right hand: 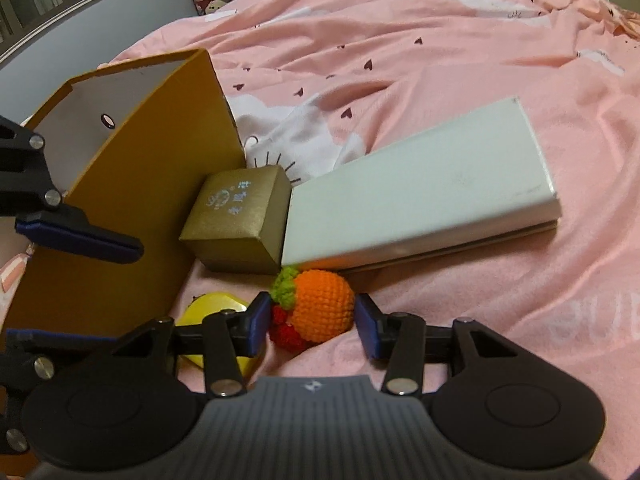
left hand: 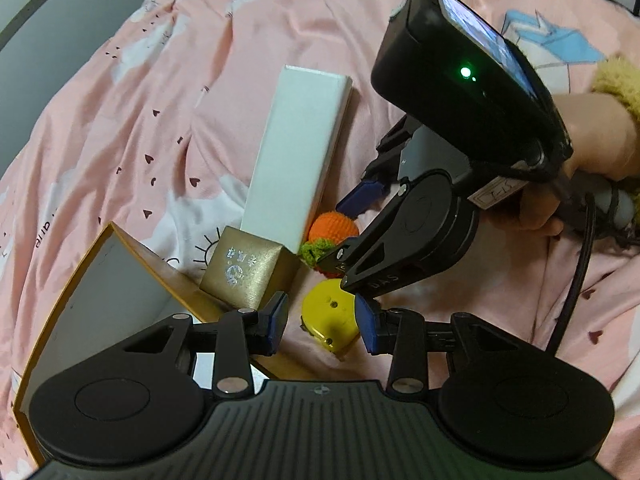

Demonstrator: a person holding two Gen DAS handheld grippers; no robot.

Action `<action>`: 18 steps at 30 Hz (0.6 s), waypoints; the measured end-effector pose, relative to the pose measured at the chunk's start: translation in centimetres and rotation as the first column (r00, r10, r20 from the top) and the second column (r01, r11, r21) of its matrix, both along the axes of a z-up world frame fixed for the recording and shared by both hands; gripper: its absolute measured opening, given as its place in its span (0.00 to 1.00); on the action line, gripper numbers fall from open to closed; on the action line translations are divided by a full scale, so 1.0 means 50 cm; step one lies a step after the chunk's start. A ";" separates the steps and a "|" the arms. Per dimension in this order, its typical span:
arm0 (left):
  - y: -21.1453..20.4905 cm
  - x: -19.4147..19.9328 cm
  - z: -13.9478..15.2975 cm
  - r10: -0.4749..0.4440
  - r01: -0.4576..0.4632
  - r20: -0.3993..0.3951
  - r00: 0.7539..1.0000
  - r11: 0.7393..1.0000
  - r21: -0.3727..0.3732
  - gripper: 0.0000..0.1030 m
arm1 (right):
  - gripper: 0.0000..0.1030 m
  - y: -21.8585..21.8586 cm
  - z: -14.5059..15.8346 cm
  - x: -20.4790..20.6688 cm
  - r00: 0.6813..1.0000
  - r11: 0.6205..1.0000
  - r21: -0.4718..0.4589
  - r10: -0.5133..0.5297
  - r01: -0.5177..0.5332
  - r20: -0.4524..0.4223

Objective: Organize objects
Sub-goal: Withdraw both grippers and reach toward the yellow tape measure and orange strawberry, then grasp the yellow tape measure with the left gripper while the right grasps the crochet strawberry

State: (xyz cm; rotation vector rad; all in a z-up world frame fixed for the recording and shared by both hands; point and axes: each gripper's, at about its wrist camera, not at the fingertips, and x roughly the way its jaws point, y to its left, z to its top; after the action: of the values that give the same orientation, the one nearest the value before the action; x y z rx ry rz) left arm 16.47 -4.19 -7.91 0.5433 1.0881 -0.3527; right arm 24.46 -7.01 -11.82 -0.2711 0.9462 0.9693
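A yellow round tape measure [left hand: 326, 314] lies on the pink bedspread between the fingers of my left gripper [left hand: 322, 322]. The right pad is against it and a gap shows at the left pad, so this gripper is open. My right gripper [right hand: 312, 326] straddles an orange crocheted fruit [right hand: 320, 308] with green leaves and red berries. Its pads stand close on both sides without clearly pressing, and the fruit rests on the bed. The left wrist view shows the right gripper [left hand: 344, 232] coming down from the right over the fruit [left hand: 334, 230].
An open orange box [right hand: 132, 208] with a white inside stands at the left. A small gold box [right hand: 236, 216] and a long white box [right hand: 416, 200] lie just behind the fruit. A hand [left hand: 600, 140] in a fuzzy yellow sleeve holds the right gripper. Pink bedspread [right hand: 480, 60] stretches beyond.
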 end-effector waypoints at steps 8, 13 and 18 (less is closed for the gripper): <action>0.005 0.012 -0.002 -0.006 0.006 -0.045 0.999 1.000 -0.004 0.44 | 0.46 -0.005 0.004 -0.006 1.000 1.000 0.008 -0.006 0.006 0.006; -0.008 0.022 -0.008 -0.094 0.094 -0.108 0.990 0.996 -0.009 0.45 | 0.46 -0.061 0.055 -0.021 0.999 0.996 0.085 -0.042 0.040 0.030; -0.037 0.055 -0.034 -0.238 0.256 -0.203 0.950 0.964 0.066 0.46 | 0.46 -0.127 0.068 -0.009 0.996 0.991 0.104 -0.090 0.089 0.007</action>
State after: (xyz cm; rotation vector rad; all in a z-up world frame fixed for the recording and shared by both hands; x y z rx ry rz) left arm 19.19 -6.05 -9.60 0.7419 1.2309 -0.5870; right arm 24.00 -13.38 -8.44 -0.1461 0.8870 0.9301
